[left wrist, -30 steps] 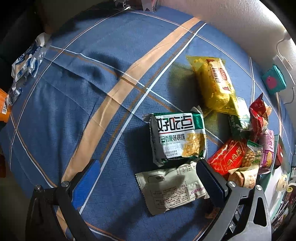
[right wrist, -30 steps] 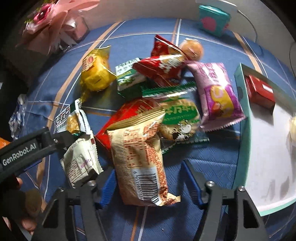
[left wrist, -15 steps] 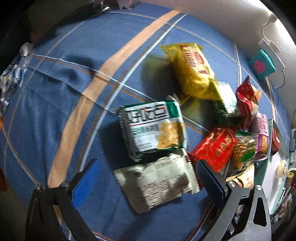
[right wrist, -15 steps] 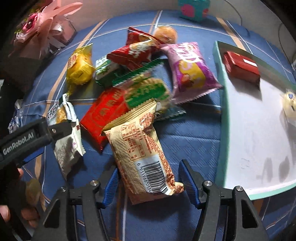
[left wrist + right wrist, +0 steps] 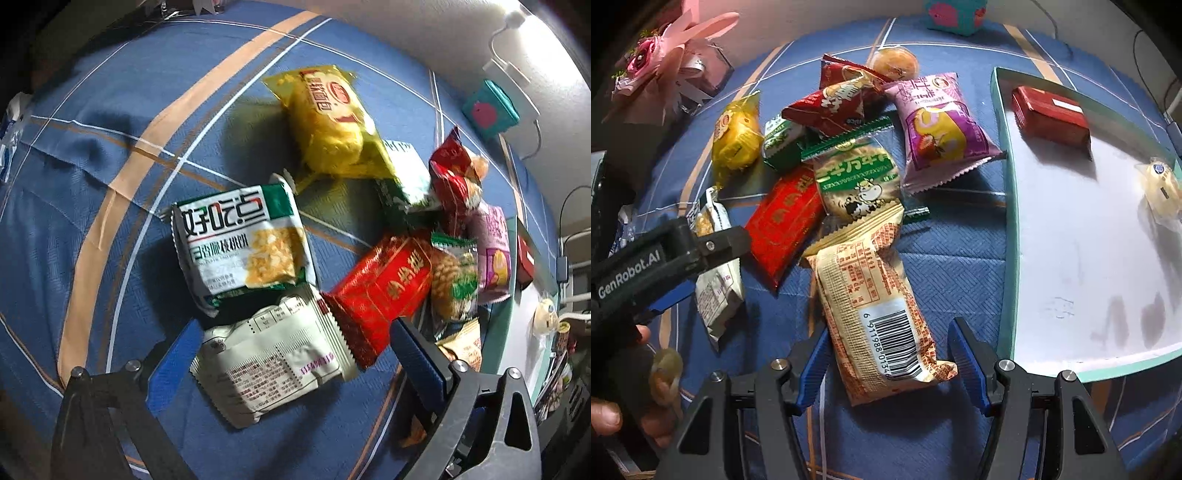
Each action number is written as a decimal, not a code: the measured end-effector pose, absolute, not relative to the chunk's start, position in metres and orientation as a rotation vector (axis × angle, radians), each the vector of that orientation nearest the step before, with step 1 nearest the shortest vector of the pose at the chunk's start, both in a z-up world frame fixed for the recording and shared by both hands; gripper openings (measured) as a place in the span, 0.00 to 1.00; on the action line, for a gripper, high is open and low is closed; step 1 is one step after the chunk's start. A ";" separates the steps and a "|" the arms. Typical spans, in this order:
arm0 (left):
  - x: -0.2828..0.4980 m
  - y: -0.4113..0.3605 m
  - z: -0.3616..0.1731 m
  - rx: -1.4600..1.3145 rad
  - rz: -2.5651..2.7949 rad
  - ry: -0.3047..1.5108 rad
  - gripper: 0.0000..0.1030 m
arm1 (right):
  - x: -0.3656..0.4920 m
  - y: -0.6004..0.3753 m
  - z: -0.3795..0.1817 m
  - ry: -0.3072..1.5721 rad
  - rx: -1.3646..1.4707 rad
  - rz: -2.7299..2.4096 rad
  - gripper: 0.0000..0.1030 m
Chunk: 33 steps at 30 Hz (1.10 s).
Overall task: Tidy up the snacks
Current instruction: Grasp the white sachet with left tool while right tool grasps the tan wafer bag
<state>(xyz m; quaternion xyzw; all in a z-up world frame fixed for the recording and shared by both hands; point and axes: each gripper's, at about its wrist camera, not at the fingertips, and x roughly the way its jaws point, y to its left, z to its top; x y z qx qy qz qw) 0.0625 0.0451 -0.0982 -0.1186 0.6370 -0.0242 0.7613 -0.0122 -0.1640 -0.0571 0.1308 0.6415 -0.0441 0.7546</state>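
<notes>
A heap of snack packets lies on a blue cloth. My left gripper [image 5: 291, 354] is open, its jaws on either side of a pale grey-green packet [image 5: 273, 358]. Past it lie a green-and-white biscuit packet [image 5: 240, 247], a red packet [image 5: 380, 291] and a yellow packet [image 5: 328, 122]. My right gripper [image 5: 888, 358] is open around the barcode end of a beige packet [image 5: 875, 302]. A white tray with a teal rim [image 5: 1004, 206] holds a red box [image 5: 1051, 112] and a small wrapped sweet [image 5: 1160, 186]. The left gripper also shows in the right wrist view [image 5: 683, 254].
A purple packet [image 5: 938, 125], a round cow-print cracker packet [image 5: 858, 181], a red crinkled packet [image 5: 834, 105] and an orange round snack [image 5: 895, 64] lie in the heap. A pink flower box [image 5: 668, 66] and a teal box [image 5: 955, 13] stand at the back.
My left gripper has moved forward and right, so the pale packet now lies between its jaws. My right gripper has shifted right, bringing the tray closer; the beige packet stays between its jaws.
</notes>
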 end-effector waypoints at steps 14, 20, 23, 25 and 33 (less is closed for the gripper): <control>0.042 0.005 -0.101 -0.157 -0.109 1.450 0.69 | -0.026 -0.169 -0.051 1.407 0.316 -0.115 0.64; 0.031 -0.015 -0.108 -0.070 -0.091 1.449 0.57 | -0.028 -0.167 -0.052 1.413 0.308 -0.117 0.64; 0.029 -0.020 -0.108 -0.048 -0.087 1.442 0.57 | -0.027 -0.165 -0.053 1.421 0.302 -0.122 0.64; 0.027 -0.017 -0.106 -0.022 -0.083 1.436 0.57 | -0.029 -0.166 -0.053 1.424 0.294 -0.124 0.64; 0.032 -0.031 -0.103 -0.006 -0.057 1.418 0.52 | -0.019 -0.152 -0.054 1.403 0.278 -0.139 0.50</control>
